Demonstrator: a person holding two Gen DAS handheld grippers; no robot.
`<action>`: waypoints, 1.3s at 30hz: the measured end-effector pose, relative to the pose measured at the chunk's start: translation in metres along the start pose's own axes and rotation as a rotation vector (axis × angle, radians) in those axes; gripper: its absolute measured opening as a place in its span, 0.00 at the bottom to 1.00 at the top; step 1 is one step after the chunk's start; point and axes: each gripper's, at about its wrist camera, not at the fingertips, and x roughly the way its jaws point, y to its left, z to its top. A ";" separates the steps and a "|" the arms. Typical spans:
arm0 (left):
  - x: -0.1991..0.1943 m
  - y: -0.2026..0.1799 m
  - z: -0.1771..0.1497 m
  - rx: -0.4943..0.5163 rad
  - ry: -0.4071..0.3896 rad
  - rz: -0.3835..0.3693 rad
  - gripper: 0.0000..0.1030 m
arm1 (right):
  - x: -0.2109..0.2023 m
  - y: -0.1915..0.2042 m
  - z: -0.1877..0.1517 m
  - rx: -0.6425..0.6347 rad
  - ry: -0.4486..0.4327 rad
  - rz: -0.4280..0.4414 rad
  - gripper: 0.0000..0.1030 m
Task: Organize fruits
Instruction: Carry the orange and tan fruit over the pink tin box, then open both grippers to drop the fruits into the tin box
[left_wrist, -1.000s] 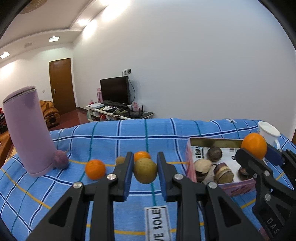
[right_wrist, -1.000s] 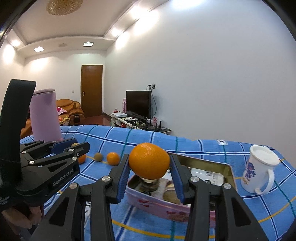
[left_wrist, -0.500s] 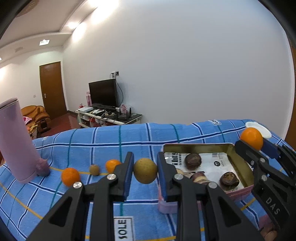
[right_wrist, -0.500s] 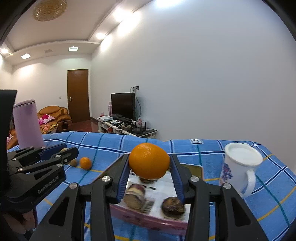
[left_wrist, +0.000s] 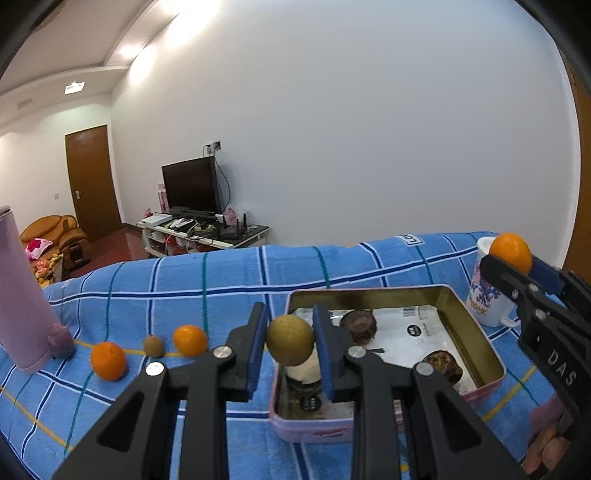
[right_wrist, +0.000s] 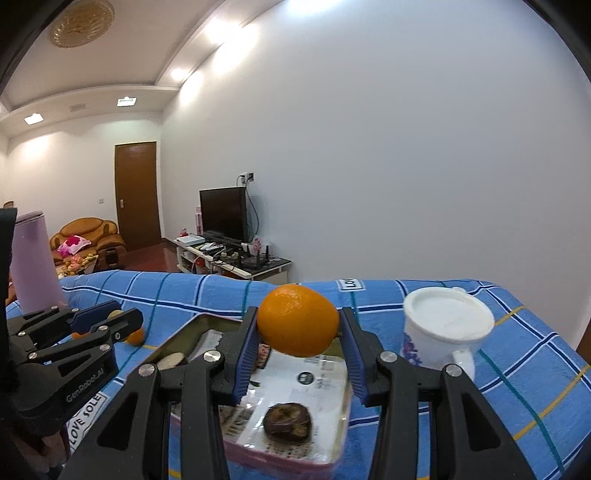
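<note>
The left gripper (left_wrist: 290, 345) is clamped on a greenish-brown fruit (left_wrist: 290, 344) above the pink tin's (left_wrist: 484, 387) near-left corner — its body reads "GenRobot.AI" and "LOVE SOLE". The right gripper (right_wrist: 298, 345), marked "DAS", is clamped on an orange (right_wrist: 297, 319) held over the tin, beside a white mug (right_wrist: 445, 332).

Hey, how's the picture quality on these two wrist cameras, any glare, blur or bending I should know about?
Left wrist view: sharp; fisheye bows the blue cloth and wall edges, ceiling lights blow out into glare, corners go black. Right wrist view: same bending and ceiling glare; the orange in the right claw is crisp, while the near corner of the tin looks slightly smeared.
</note>
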 end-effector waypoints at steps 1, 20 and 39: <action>0.001 -0.001 0.001 0.002 -0.001 -0.003 0.27 | 0.000 -0.005 0.001 0.005 -0.003 -0.010 0.44; 0.054 -0.041 0.010 0.030 0.085 0.017 0.27 | 0.044 -0.008 -0.008 -0.002 0.150 -0.033 0.44; 0.083 -0.043 0.007 0.033 0.194 0.072 0.27 | 0.075 0.000 -0.017 -0.032 0.273 0.060 0.44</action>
